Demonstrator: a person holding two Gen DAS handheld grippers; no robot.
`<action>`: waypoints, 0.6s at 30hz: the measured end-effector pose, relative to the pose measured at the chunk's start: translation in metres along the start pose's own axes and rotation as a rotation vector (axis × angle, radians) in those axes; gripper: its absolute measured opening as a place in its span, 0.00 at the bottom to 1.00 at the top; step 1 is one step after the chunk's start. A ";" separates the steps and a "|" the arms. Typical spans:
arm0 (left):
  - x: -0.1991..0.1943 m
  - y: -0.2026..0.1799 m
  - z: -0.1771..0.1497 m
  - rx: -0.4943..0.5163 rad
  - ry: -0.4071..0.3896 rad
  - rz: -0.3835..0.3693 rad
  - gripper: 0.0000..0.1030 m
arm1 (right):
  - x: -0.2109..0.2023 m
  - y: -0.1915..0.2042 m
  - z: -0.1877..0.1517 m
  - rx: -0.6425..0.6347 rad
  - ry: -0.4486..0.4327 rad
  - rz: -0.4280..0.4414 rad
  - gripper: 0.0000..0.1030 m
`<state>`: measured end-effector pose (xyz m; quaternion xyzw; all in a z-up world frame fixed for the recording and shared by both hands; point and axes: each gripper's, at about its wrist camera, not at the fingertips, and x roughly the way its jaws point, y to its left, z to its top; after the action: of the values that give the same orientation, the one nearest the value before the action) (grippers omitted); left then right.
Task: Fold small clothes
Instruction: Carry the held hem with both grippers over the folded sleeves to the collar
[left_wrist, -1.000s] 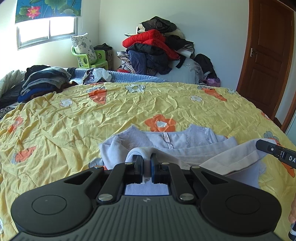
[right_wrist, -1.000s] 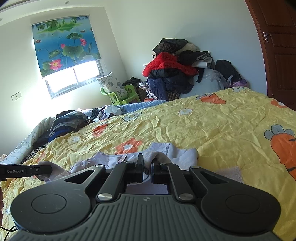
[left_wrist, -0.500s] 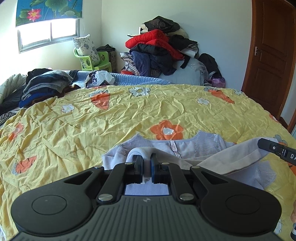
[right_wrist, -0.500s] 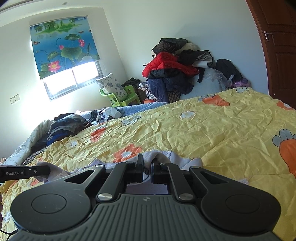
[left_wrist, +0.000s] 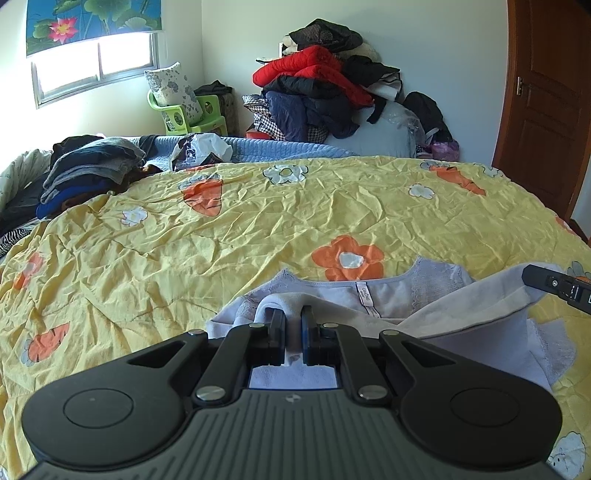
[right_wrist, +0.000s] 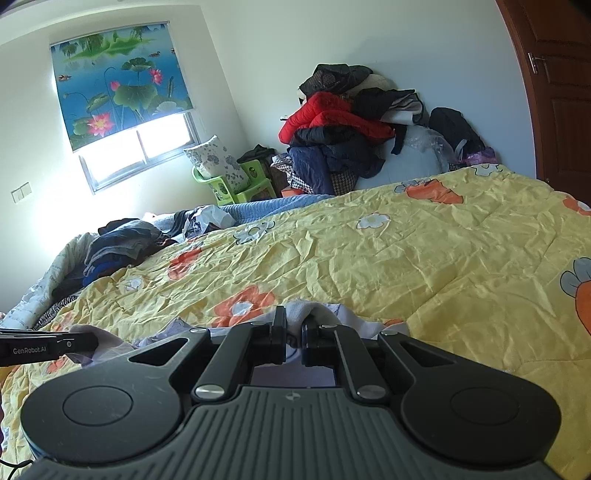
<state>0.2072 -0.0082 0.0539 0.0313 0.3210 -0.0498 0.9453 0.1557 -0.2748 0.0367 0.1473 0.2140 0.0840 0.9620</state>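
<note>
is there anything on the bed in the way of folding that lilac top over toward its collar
Nothing visible. Both tongs, left and right, are shut on the top's near edge, lifted over its body. The collar side lies flat on the yellow sheet, and the sheet beyond is bare.

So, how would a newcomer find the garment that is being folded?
Look at the yellow bedspread with orange flowers. At its near edge lies a pale lilac top, the only garment on it, with lace shoulders and a white neck label; the other clothes are dark heaps beyond the bedspread.
</note>
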 end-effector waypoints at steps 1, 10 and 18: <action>0.003 0.000 0.001 0.000 0.003 0.002 0.08 | 0.002 0.000 0.001 0.000 0.001 -0.001 0.10; 0.031 0.003 0.007 -0.006 0.033 0.014 0.08 | 0.027 -0.002 0.003 -0.002 0.029 -0.015 0.10; 0.056 0.005 0.010 -0.016 0.062 0.022 0.08 | 0.057 -0.013 0.002 0.030 0.073 -0.028 0.10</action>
<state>0.2579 -0.0083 0.0280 0.0287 0.3501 -0.0357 0.9356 0.2088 -0.2748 0.0117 0.1558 0.2523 0.0727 0.9523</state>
